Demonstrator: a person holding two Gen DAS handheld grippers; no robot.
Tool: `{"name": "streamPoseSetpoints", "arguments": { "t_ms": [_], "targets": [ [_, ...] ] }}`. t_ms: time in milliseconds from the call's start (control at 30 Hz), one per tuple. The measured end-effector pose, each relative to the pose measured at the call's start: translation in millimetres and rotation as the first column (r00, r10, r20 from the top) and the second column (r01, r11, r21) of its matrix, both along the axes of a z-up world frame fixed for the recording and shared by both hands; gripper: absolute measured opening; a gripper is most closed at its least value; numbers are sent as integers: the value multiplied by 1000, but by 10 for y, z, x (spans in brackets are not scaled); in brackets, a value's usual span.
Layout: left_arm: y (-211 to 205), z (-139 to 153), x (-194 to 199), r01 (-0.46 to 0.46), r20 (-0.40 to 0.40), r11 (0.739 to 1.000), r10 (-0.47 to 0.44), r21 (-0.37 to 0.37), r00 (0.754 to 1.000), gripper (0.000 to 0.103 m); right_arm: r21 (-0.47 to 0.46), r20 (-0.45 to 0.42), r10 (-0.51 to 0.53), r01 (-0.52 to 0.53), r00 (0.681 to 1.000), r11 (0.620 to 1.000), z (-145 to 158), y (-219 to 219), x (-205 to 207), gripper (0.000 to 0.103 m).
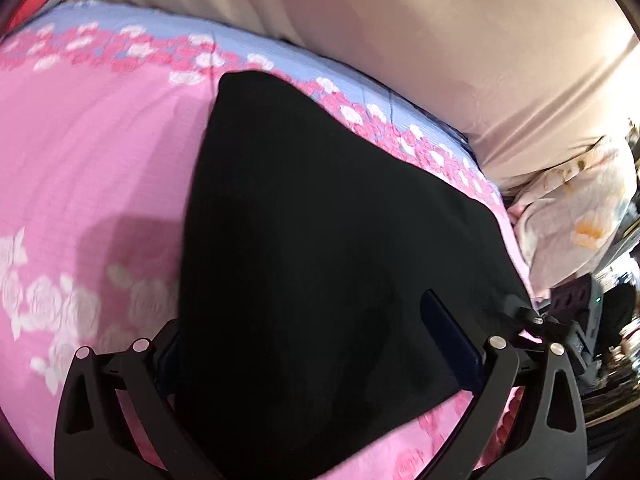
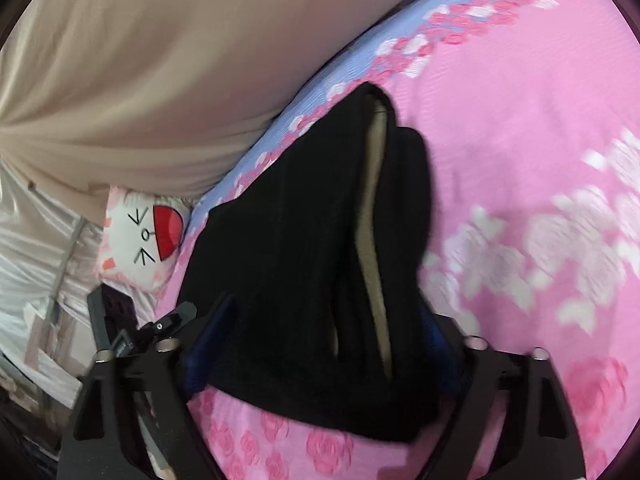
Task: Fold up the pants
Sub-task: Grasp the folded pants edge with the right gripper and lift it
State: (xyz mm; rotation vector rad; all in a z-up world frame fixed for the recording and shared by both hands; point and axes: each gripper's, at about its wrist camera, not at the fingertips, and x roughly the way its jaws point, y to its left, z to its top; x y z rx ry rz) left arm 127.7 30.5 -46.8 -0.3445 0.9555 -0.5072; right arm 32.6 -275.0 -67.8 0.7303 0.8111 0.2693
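The black pants (image 1: 328,240) lie folded on a pink flowered bedspread (image 1: 100,168). In the left wrist view my left gripper (image 1: 304,344) is open, its fingers (image 1: 452,340) spread over the near end of the pants. In the right wrist view the pants (image 2: 296,272) show a tan inner waistband strip (image 2: 372,216) along a fold. My right gripper (image 2: 320,336) is open, its jaws wide apart on either side of the near end of the pants. The other gripper (image 2: 120,320) shows at the left.
A beige padded headboard or cushion (image 1: 440,40) runs along the bed's far side. A white cat-face pillow (image 2: 140,240) lies at the bed edge. A flowered cloth (image 1: 576,216) and dark clutter lie at the right beyond the bed.
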Motion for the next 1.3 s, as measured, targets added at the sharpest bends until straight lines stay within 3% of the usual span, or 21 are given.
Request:
{"name": "streamPoseSetpoints", "arguments": {
  "t_ms": [33,67,133,267,467,567,600,633,667,800,967,1167,1267,1300],
  "targets": [
    [-33,16,4,-8,12,1000,8,19,1000,92,-15,-7,-8,8,1000,1000,-30,24,49,45],
    [-37,29,15,-25,21,999,24,47,999,67,12,-4,-7,7,1000,1000,-49,19,68,43],
    [44,93,-25,-14,39,998,12,57,999,45,60,0,-16,16,1000,998,-27,1,20,38],
    [164,250,-325,28,32,999,-29,29,999,38,53,64,7,-10,998,999,229,101,-384,37],
    [258,215,-1167,110,-29,993,-109,34,994,42,32,28,44,-45,999,998,397,125,-1293,38],
    [189,88,-1448,85,-26,989,-82,122,996,52,-6,-33,21,-21,999,1000,245,130,-1612,44],
    [155,47,-1496,67,-10,985,-66,157,998,59,-12,-63,4,-5,998,1000,146,122,-1658,51],
    [156,20,-1476,51,-4,985,-51,165,999,62,-5,-80,-11,10,997,1000,84,102,-1671,56],
    [150,12,-1475,35,-3,986,-35,166,999,65,14,-89,-23,24,996,1000,20,60,-1706,55],
    [137,-38,-1400,-27,-3,977,29,210,1000,92,5,-67,-27,27,997,1000,0,85,-1714,60],
    [163,-78,-1421,-47,15,976,45,212,999,94,-51,-38,-18,16,999,999,32,240,-1676,67],
    [150,-72,-1425,-54,18,975,52,216,999,94,-113,-6,23,-24,1000,993,85,434,-1613,87],
    [142,-73,-1443,-52,22,975,49,214,999,93,-125,2,13,-12,1000,992,89,491,-1607,87],
    [138,-68,-1448,-44,26,978,39,206,999,84,-125,3,9,-8,1000,992,83,475,-1610,76]
  ]
}}
